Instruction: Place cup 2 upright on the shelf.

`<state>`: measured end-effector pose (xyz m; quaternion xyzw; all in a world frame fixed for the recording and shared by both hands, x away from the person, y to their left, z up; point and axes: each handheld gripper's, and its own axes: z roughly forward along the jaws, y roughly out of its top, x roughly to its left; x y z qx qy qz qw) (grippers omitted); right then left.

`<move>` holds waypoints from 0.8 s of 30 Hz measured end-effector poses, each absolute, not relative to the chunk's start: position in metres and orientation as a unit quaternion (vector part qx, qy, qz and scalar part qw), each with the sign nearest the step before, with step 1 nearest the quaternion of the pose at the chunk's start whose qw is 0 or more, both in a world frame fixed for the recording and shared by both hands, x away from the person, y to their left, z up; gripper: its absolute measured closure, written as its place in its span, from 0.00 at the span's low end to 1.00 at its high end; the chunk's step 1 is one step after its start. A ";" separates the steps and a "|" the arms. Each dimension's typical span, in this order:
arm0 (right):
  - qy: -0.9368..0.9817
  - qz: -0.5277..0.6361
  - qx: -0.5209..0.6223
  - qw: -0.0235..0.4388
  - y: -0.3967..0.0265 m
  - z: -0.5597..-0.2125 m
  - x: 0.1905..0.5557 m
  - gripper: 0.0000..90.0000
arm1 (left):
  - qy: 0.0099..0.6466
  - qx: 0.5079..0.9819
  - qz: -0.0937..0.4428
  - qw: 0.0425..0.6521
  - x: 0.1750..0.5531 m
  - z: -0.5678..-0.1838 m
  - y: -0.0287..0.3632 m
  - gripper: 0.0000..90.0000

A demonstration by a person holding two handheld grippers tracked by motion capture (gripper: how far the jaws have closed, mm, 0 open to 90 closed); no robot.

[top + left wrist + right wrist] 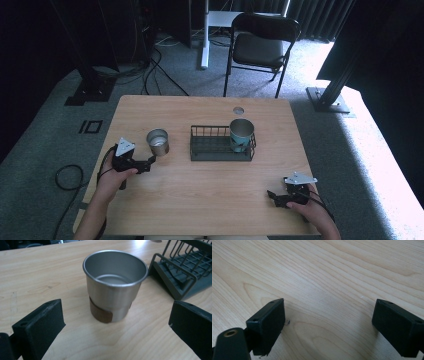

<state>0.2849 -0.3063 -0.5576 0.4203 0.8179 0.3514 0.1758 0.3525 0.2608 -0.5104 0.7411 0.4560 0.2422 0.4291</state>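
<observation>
Left gripper view: facing steel cup (pixel 115 285), upright beside wire rack (pixel 180 272).
Left gripper (pixel 116 326) gaping wide, gripping nothing; right gripper (pixel 328 325) likewise, hovering over bare table (pixel 332 272).

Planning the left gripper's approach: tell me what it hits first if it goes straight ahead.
The steel cup, most likely: it stands upright between and just ahead of the left gripper's open jaws, apart from them.

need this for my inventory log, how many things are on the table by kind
steel cup: 1
teal cup, standing in the rack: 1
wire dish rack: 1
handheld gripper: 2, left gripper and right gripper
total: 5
</observation>
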 end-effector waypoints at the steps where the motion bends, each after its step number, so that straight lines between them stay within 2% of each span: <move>1: 0.818 0.352 0.420 0.176 -0.306 -0.558 0.285 0.12 | 0.456 0.741 0.243 0.429 0.354 -0.510 0.260 0.01; 24: 0.818 0.351 0.420 0.176 -0.306 -0.558 0.285 0.12 | 0.443 0.745 0.249 0.432 0.390 -0.514 0.239 0.01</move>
